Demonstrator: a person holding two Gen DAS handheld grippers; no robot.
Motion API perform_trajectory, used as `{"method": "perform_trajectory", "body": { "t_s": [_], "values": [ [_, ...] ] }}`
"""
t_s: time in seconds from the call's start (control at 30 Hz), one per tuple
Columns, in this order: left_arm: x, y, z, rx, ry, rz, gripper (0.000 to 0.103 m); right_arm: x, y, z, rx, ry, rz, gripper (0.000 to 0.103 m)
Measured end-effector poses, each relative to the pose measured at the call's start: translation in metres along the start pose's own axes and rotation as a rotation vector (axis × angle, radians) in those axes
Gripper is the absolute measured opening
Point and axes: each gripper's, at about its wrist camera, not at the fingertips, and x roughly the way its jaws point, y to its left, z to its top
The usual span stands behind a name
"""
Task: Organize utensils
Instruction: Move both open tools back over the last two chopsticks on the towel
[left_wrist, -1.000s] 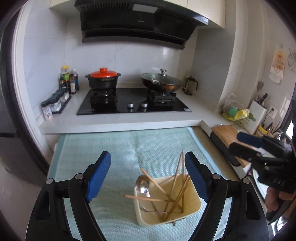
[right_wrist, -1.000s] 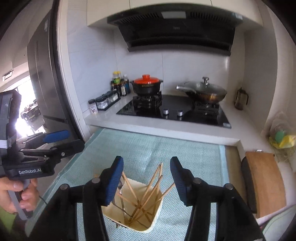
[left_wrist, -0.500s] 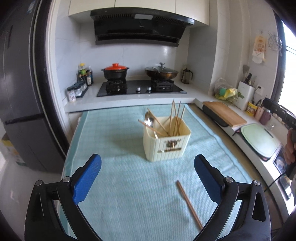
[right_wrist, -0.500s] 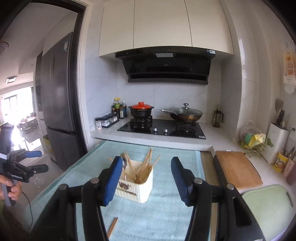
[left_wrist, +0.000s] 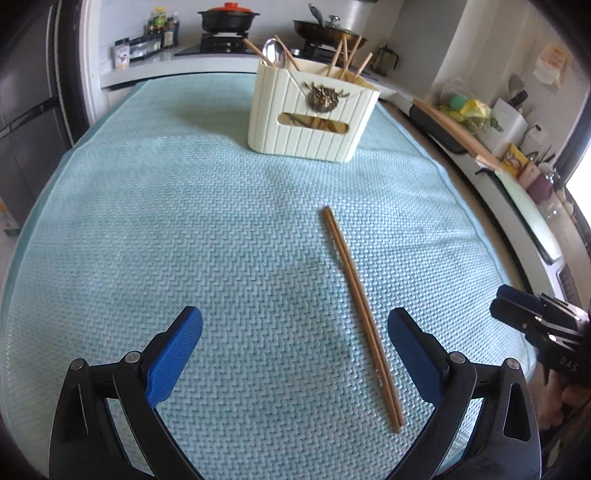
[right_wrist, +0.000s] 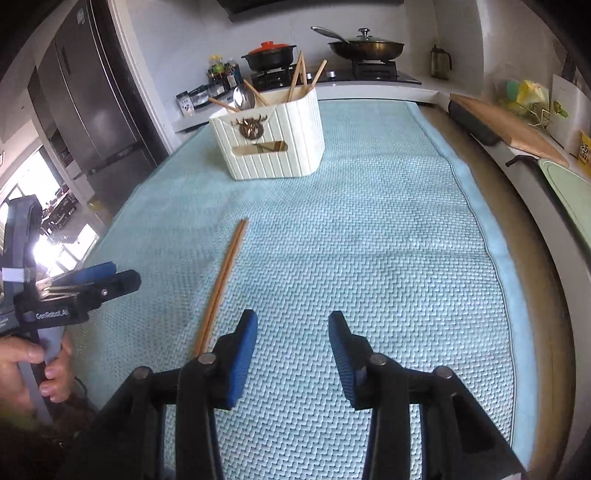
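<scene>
A pair of brown chopsticks (left_wrist: 356, 291) (right_wrist: 221, 280) lies flat on the light-blue mat (left_wrist: 184, 229) (right_wrist: 369, 240). Behind it stands a cream utensil holder (left_wrist: 314, 114) (right_wrist: 269, 140) with several chopsticks and a metal spoon (left_wrist: 274, 51) (right_wrist: 243, 98) sticking out. My left gripper (left_wrist: 294, 328) hovers low over the mat, open wide, the chopsticks' near end just inside its right finger. My right gripper (right_wrist: 291, 325) is empty, its jaws closing, with the chopsticks just left of its left finger. Each gripper also shows at the edge of the other's view.
A stove with a red-lidded pot (right_wrist: 269, 55) and a lidded wok (right_wrist: 364, 46) stands behind the mat. A wooden cutting board (right_wrist: 506, 125) and a green board (right_wrist: 569, 184) lie along the right counter. A fridge (right_wrist: 92, 103) stands at left.
Both grippers pulled back from above the holder and dropped low over the mat near the lying chopsticks. The left opened wider; the right's jaws narrowed.
</scene>
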Motion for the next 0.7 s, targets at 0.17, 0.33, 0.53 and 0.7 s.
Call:
{"method": "perform_trajectory", "body": {
  "t_s": [0.17, 0.33, 0.53, 0.7],
  "values": [
    [0.029, -0.014, 0.005, 0.03, 0.046, 0.016, 0.1, 0.001, -0.007, 0.002, 0.035, -0.009, -0.001, 0.041],
    [0.049, -0.023, 0.0, 0.07, 0.076, 0.081, 0.1, 0.003, -0.012, 0.0, 0.07, -0.019, 0.01, 0.041],
    [0.06, -0.026, -0.007, 0.088, 0.095, 0.095, 0.1, 0.006, -0.021, -0.005, 0.097, -0.011, -0.001, 0.041],
    [0.062, -0.028, -0.006, 0.093, 0.093, 0.109, 0.102, 0.006, -0.026, -0.006, 0.117, -0.011, -0.011, 0.041]
  ]
}}
